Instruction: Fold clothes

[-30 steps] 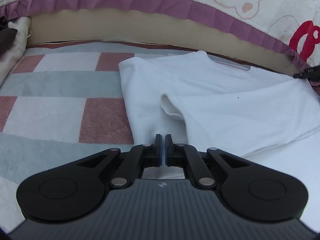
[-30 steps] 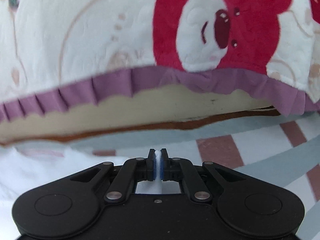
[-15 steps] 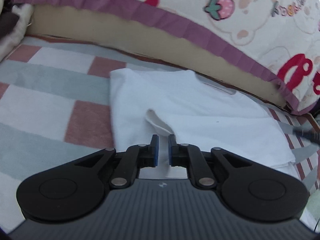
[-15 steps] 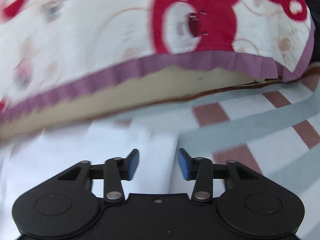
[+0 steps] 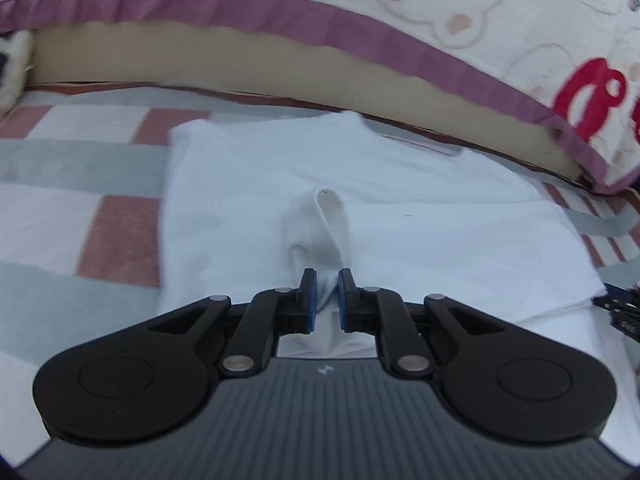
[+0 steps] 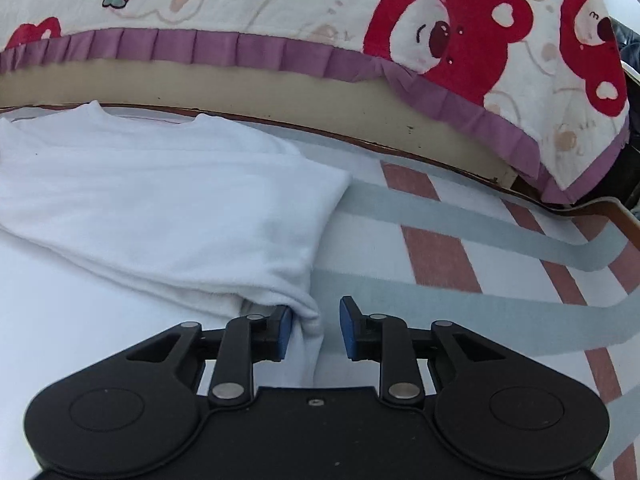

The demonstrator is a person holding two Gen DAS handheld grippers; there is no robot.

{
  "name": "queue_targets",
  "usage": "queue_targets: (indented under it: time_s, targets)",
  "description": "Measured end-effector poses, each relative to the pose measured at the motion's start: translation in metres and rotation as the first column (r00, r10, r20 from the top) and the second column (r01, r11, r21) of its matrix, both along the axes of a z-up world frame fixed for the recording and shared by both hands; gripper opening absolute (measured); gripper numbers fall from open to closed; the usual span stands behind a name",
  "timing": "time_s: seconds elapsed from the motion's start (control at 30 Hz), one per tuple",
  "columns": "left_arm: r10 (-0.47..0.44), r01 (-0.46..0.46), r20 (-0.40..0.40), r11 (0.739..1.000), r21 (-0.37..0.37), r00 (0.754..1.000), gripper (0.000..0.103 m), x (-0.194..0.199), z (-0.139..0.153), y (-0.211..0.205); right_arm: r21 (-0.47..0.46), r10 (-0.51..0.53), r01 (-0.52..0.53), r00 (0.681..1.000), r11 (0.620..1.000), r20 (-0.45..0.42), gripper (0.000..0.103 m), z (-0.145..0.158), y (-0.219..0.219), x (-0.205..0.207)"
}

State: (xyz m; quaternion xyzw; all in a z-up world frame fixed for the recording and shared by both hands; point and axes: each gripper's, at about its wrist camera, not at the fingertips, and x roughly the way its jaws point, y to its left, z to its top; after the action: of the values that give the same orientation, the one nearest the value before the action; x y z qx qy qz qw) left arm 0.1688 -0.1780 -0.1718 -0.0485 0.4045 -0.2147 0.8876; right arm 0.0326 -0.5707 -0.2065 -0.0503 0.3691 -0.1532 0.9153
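A white garment [image 5: 400, 232] lies partly folded on the checked blanket [image 5: 80, 208]. My left gripper [image 5: 325, 300] is low over its middle. Its jaws are opening, and a raised ridge of white cloth [image 5: 332, 220] runs up between the pads without being visibly pinched. In the right wrist view the garment [image 6: 160, 208] fills the left half. My right gripper [image 6: 314, 328] straddles its folded right edge and its jaws are closing. The cloth leans on the left pad [image 6: 284, 328], while the right pad [image 6: 348, 328] stands clear of it.
A quilt with red bears and a purple frill [image 6: 440, 32] overhangs a beige mattress edge [image 6: 240, 88] just behind the garment. Pink, grey and white checked blanket [image 6: 440, 248] lies bare to the right. A dark tip [image 5: 616, 308] shows at the garment's right corner.
The left jaws went from shut to slightly apart over the cloth ridge. The right gripper let go of the cloth, opened wide, drew back from the quilt to the garment's right edge and narrowed.
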Motion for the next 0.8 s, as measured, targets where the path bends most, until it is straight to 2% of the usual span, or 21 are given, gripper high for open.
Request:
queue_targets:
  time_s: [0.07, 0.13, 0.17, 0.23, 0.27, 0.3, 0.37, 0.4, 0.43, 0.47, 0.53, 0.67, 0.7, 0.73, 0.8]
  targets:
    - [0.053, -0.054, 0.023, 0.997, 0.057, 0.998, 0.015, -0.002, -0.001, 0.008, 0.028, -0.015, 0.015, 1.0, 0.999, -0.001, 0.023, 0.0, -0.005, 0.001]
    - [0.114, -0.114, 0.002, 0.989, 0.096, 0.993, 0.013, -0.003, -0.003, 0.021, 0.054, -0.03, 0.03, 1.0, 0.998, -0.003, 0.023, 0.0, -0.01, 0.001]
    - [0.14, -0.139, -0.011, 0.985, 0.101, 0.99, 0.013, -0.004, -0.003, 0.027, 0.056, -0.037, 0.037, 0.999, 0.998, -0.007, 0.028, 0.002, -0.011, 0.001]
    - [0.165, -0.162, -0.054, 0.986, 0.047, 0.985, 0.015, -0.013, 0.004, 0.044, 0.061, -0.053, 0.054, 0.998, 0.997, -0.017, 0.03, 0.007, -0.012, 0.001]
    - [0.172, -0.169, -0.065, 0.985, 0.044, 0.983, 0.016, -0.021, 0.009, 0.05, 0.068, -0.07, 0.071, 0.997, 0.995, -0.017, 0.031, 0.014, -0.012, -0.003]
    - [0.172, -0.169, -0.069, 0.985, 0.044, 0.983, 0.018, -0.031, 0.015, 0.057, 0.075, -0.088, 0.089, 0.996, 0.993, -0.017, 0.031, 0.02, -0.012, -0.007]
    - [0.13, -0.127, -0.048, 0.99, 0.066, 0.99, 0.027, -0.058, 0.025, 0.069, 0.088, -0.135, 0.138, 0.99, 0.987, -0.036, 0.041, 0.033, -0.01, -0.018]
    - [0.087, -0.083, -0.047, 0.994, 0.075, 0.995, 0.036, -0.074, 0.026, 0.078, 0.094, -0.129, 0.138, 0.987, 0.986, -0.092, 0.042, 0.037, -0.009, -0.024]
    - [0.031, -0.026, -0.067, 0.996, 0.084, 0.997, 0.041, -0.089, 0.025, 0.087, 0.101, -0.113, 0.129, 0.982, 0.987, -0.149, 0.042, 0.042, -0.008, -0.03]
    - [-0.006, 0.014, -0.087, 0.996, 0.09, 0.996, 0.041, -0.104, 0.025, 0.097, 0.114, -0.051, 0.076, 0.977, 0.991, -0.205, 0.042, 0.048, -0.006, -0.037]
    - [0.005, 0.005, -0.126, 0.997, 0.083, 0.992, 0.041, -0.129, 0.026, 0.122, 0.174, 0.055, -0.007, 0.961, 0.985, -0.272, 0.046, 0.063, -0.002, -0.06]
    - [0.012, -0.027, -0.233, 0.998, -0.062, 0.972, 0.041, -0.15, 0.034, 0.154, 0.38, 0.197, -0.072, 0.933, 0.922, -0.301, 0.052, 0.089, 0.003, -0.118]
    - [-0.01, -0.014, -0.266, 0.996, -0.091, 0.964, 0.041, -0.151, 0.034, 0.154, 0.392, 0.209, -0.074, 0.926, 0.917, -0.314, 0.053, 0.091, 0.007, -0.131]
    - [-0.035, 0.005, -0.291, 0.994, -0.105, 0.956, 0.042, -0.153, 0.034, 0.151, 0.404, 0.221, -0.076, 0.919, 0.912, -0.327, 0.054, 0.094, 0.01, -0.145]
    - [-0.096, 0.081, -0.302, 0.995, -0.064, 0.948, 0.042, -0.163, 0.033, 0.134, 0.406, 0.239, -0.079, 0.902, 0.91, -0.36, 0.054, 0.098, 0.016, -0.169]
